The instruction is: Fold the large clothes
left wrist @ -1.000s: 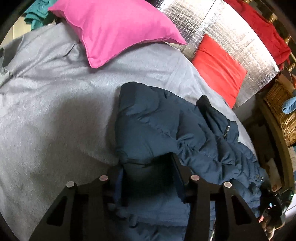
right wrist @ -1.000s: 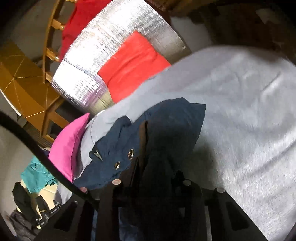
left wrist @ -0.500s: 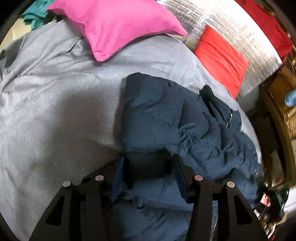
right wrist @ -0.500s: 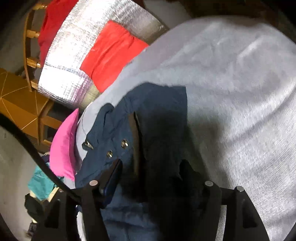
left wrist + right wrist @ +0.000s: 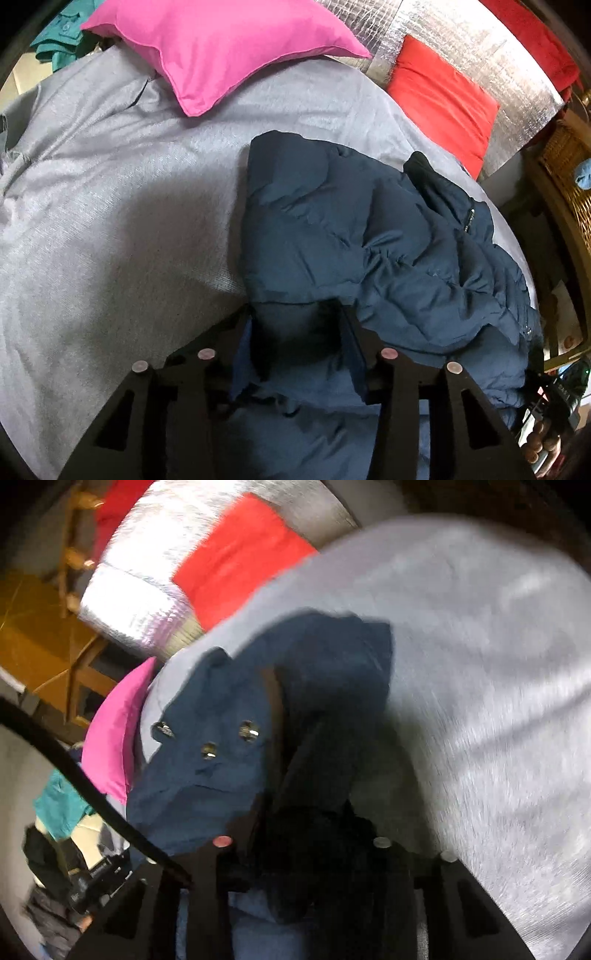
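Note:
A navy puffer jacket (image 5: 351, 229) lies crumpled on the grey bed cover (image 5: 110, 221). My left gripper (image 5: 297, 321) points down at its near edge. The jaws are closing, and a dark fold of the jacket fills the gap and touches both pads. In the blurred right wrist view, a flap of the jacket (image 5: 229, 760) with three snap studs hangs left of my right gripper (image 5: 304, 812). Its jaws are closing too, with dark jacket fabric bunched between them. The far side of the jacket drops over the bed's edge.
A pink pillow (image 5: 229, 44) and a red cushion (image 5: 439, 99) lean at the head of the bed against a silver quilted panel (image 5: 480, 48). A wicker basket (image 5: 569, 173) stands at the right, and a teal garment (image 5: 55, 40) lies beyond the pillow. A black cable (image 5: 92, 786) crosses the right view.
The right gripper's jaws went from a narrow grip to wide apart and have narrowed again on the fabric while the gripper sank a little. The left gripper kept its fold and barely moved.

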A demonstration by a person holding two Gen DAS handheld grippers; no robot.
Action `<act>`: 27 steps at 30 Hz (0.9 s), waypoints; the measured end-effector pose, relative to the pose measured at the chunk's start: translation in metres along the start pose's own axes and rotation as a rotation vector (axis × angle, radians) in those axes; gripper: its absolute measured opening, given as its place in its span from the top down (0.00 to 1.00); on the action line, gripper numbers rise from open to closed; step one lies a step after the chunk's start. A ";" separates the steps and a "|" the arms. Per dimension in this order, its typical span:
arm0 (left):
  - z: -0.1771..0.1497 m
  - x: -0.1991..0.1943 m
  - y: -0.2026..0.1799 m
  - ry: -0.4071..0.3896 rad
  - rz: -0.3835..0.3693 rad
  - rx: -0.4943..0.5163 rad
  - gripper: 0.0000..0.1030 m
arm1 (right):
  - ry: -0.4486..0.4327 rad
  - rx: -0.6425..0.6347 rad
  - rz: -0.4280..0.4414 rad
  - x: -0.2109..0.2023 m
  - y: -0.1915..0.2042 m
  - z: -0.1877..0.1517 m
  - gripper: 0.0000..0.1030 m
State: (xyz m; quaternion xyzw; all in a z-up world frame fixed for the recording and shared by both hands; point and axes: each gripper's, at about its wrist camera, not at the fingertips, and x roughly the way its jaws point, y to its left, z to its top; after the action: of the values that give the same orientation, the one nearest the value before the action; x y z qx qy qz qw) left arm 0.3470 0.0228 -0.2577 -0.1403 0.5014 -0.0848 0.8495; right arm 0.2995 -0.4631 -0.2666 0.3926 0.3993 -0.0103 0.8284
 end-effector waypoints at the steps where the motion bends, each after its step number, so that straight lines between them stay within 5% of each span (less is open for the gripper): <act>1: -0.001 -0.002 0.000 0.003 -0.002 0.000 0.50 | 0.001 0.014 0.001 -0.003 -0.001 0.000 0.55; 3: -0.003 -0.010 0.000 -0.003 -0.005 0.008 0.48 | -0.011 0.012 -0.021 -0.016 0.002 0.000 0.39; 7: -0.018 -0.036 0.003 -0.046 0.053 0.040 0.33 | -0.030 -0.004 -0.011 -0.043 -0.001 -0.008 0.39; 13: -0.059 -0.079 0.028 -0.105 0.056 0.100 0.33 | -0.048 0.043 0.033 -0.082 -0.024 -0.035 0.39; 27: -0.183 -0.156 0.119 -0.133 -0.181 -0.056 0.32 | -0.047 0.158 0.172 -0.143 -0.056 -0.134 0.38</act>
State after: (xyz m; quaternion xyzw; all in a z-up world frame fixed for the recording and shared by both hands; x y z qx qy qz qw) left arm 0.1121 0.1523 -0.2504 -0.2141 0.4313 -0.1376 0.8656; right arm 0.0961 -0.4562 -0.2565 0.4891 0.3426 0.0204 0.8019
